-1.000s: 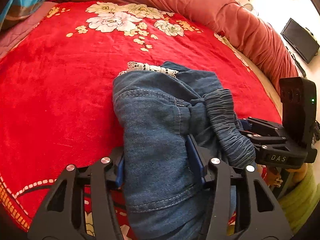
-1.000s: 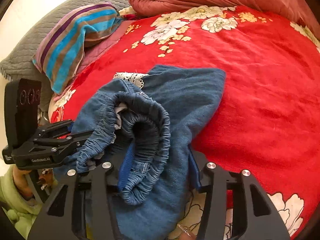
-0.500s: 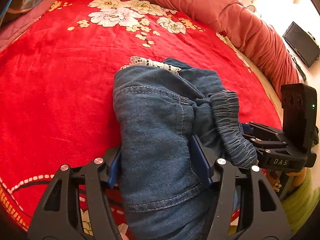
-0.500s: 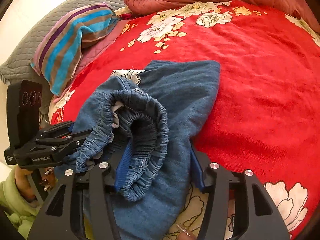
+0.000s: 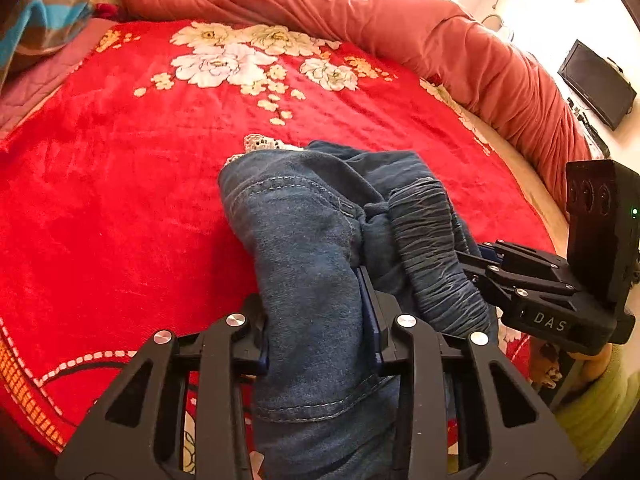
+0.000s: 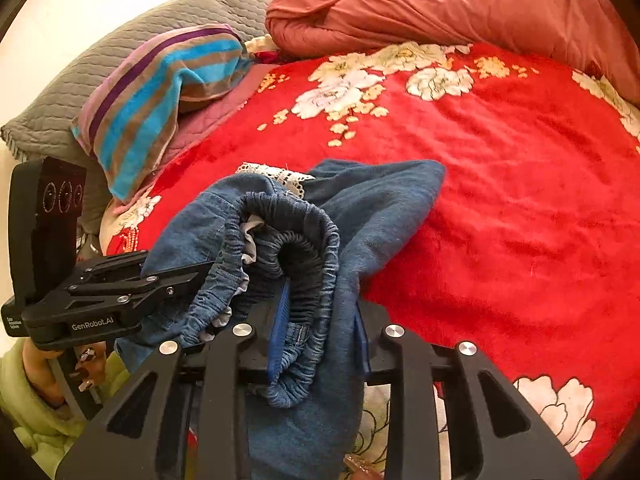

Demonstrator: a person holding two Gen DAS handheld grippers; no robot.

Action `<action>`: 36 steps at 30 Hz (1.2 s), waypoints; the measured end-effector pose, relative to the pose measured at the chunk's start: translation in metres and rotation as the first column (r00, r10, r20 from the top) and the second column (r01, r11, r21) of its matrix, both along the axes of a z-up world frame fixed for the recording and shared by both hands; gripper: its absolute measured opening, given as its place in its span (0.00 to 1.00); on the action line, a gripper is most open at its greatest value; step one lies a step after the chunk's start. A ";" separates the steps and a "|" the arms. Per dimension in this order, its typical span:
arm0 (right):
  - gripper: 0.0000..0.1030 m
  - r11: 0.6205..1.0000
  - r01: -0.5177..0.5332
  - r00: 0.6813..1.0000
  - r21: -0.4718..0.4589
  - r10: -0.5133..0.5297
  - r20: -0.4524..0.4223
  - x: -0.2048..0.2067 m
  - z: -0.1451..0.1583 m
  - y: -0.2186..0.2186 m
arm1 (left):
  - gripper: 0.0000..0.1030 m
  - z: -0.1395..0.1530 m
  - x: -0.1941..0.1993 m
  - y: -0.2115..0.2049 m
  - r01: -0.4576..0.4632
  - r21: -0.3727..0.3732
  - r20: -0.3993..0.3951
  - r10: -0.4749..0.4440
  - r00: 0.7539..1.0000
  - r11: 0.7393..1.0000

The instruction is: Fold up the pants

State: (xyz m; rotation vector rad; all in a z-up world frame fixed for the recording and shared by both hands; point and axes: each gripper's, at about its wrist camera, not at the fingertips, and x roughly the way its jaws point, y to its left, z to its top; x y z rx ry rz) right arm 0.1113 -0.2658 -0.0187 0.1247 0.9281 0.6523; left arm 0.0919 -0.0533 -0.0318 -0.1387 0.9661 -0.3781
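Blue denim pants [image 5: 304, 240] with an elastic waistband [image 5: 436, 248] and white lace trim [image 5: 262, 143] lie bunched on a red floral blanket [image 5: 120, 184]. My left gripper [image 5: 318, 320] is shut on a thick fold of the denim, fingers on either side. My right gripper [image 6: 318, 320] is shut on the gathered waistband part of the pants [image 6: 384, 208]. Each gripper shows in the other's view: the right one [image 5: 480, 258] at right, the left one [image 6: 176, 276] at left. Both hold the near end of the pants raised off the blanket.
A rolled salmon quilt [image 5: 360, 12] lies along the far and right side of the bed. A striped towel [image 6: 160, 92] and grey pillow [image 6: 80, 80] sit at the head. A dark screen [image 5: 598, 84] stands beyond the bed's right edge.
Both grippers have moved slightly forward and up with the pants held; the far fold has slid a little across the blanket. The grips are unchanged.
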 end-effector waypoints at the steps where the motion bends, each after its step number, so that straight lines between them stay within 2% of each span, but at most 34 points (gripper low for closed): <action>1: 0.26 1.000 -0.004 1.000 0.000 0.004 0.004 0.000 0.002 0.000 | 0.25 0.001 0.000 0.000 -0.002 0.002 0.002 0.002 1.000 1.000; 9: 0.26 0.999 -0.031 0.998 -0.011 0.032 0.060 0.004 0.020 0.007 | 0.25 0.016 0.003 0.003 -0.027 0.001 0.032 0.027 0.999 1.000; 17: 0.26 0.999 -0.028 0.995 -0.018 0.030 0.099 0.030 0.034 0.011 | 0.25 0.030 0.023 0.001 -0.031 0.016 0.061 0.030 0.998 0.999; 36: 0.25 0.999 -0.008 0.995 -0.051 0.012 0.098 0.073 0.029 0.022 | 0.25 0.031 0.060 0.003 -0.044 0.039 0.092 0.040 0.995 0.998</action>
